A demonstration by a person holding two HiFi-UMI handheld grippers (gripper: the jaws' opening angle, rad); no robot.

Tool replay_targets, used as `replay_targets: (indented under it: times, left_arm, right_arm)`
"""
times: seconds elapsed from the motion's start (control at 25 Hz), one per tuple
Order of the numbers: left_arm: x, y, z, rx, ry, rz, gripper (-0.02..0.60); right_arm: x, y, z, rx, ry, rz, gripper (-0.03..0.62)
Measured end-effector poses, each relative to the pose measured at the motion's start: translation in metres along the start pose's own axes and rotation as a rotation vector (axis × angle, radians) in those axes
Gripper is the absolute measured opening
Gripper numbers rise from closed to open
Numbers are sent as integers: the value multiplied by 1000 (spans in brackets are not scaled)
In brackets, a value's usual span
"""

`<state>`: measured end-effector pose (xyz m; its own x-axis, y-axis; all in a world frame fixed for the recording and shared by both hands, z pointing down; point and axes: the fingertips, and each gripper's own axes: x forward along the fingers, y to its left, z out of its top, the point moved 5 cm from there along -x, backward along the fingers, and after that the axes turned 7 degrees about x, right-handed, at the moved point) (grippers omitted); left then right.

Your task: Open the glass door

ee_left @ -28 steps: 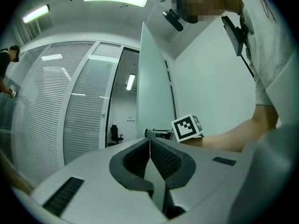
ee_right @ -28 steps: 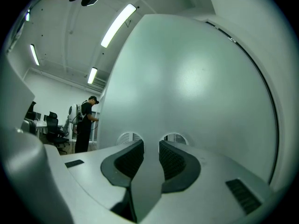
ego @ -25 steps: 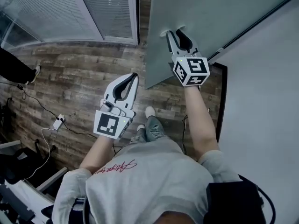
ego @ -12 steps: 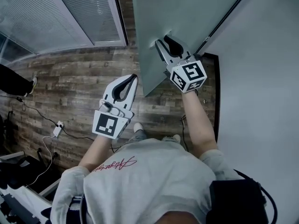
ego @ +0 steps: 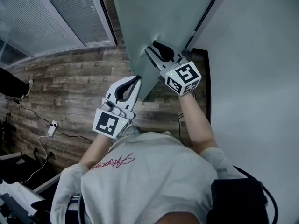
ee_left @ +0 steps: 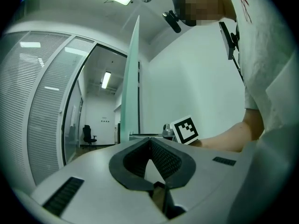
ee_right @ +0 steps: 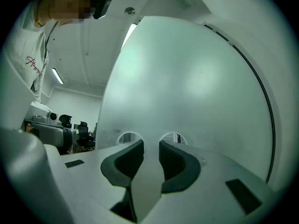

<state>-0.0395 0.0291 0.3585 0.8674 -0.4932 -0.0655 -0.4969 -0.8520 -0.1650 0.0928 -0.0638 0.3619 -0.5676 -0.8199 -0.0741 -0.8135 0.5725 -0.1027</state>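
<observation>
The frosted glass door [ego: 159,13] stands ajar, its free edge running down past my grippers. My right gripper [ego: 153,46] points level at the pane with its fingertips against the glass. In the right gripper view the door [ee_right: 187,78] fills the picture. There the right gripper [ee_right: 151,143] has its jaws a little apart, with only the pane showing in the gap and two small clear circles just beyond the tips. My left gripper [ego: 136,78] is shut and empty, hanging in the air left of the door's edge [ee_left: 131,78]. In its own view the left gripper [ee_left: 150,139] has its tips together.
A glazed wall with blinds [ego: 51,17] runs along the left. A white wall [ego: 252,78] stands close on the right. The floor is wood plank [ego: 70,78], with a cable and a power strip [ego: 51,125] at the left. An office chair [ee_left: 87,134] stands beyond the doorway.
The door has swung further away, its edge shifting left in the head view. Both grippers and the person have moved forward with it. The right gripper stays on the pane.
</observation>
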Motion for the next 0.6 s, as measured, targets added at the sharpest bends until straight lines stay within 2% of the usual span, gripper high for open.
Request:
replay_targets:
  times: [0.28, 0.44, 0.6]
  left_arm:
    - [28, -79, -7, 38, -11, -158, 18]
    - [41, -116, 6, 16, -35, -254, 18]
    - [49, -133, 22, 6, -63, -330, 18]
  right_arm:
    - [-75, -14, -15, 19, -11, 36, 110]
    - [-107, -12, -6, 11, -9, 48, 110]
    - [-118, -10, 8, -2, 14, 70, 110]
